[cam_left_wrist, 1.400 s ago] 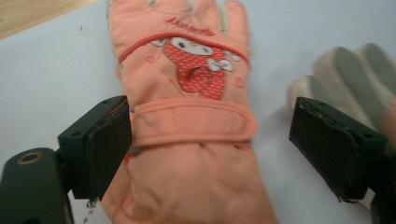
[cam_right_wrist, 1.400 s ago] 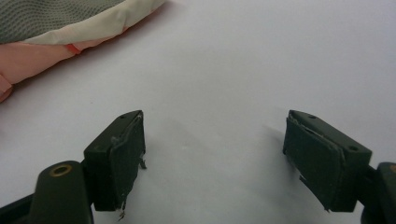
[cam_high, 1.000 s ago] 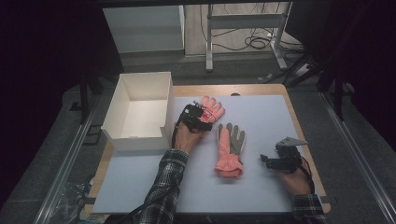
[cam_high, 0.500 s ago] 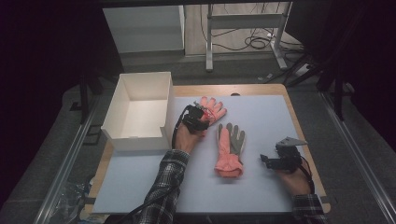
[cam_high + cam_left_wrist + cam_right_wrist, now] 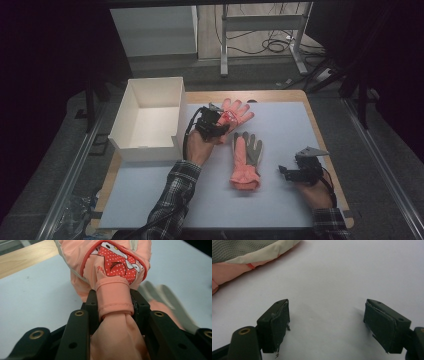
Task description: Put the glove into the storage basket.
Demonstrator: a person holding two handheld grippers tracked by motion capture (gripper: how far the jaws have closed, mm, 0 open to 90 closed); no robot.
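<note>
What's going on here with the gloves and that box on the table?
A person works at a table with a gripper in each hand. The left gripper has just closed on the cuff of a pink glove beside the open white box. A second glove lies flat mid-table. The right gripper rests open near it, holding nothing.

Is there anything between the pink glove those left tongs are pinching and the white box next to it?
Nothing visible lies between them. The left tongs are shut on the pink glove at its cuff, and the white box stands open-topped just beside the hand. Only its near wall would have to be cleared.
</note>
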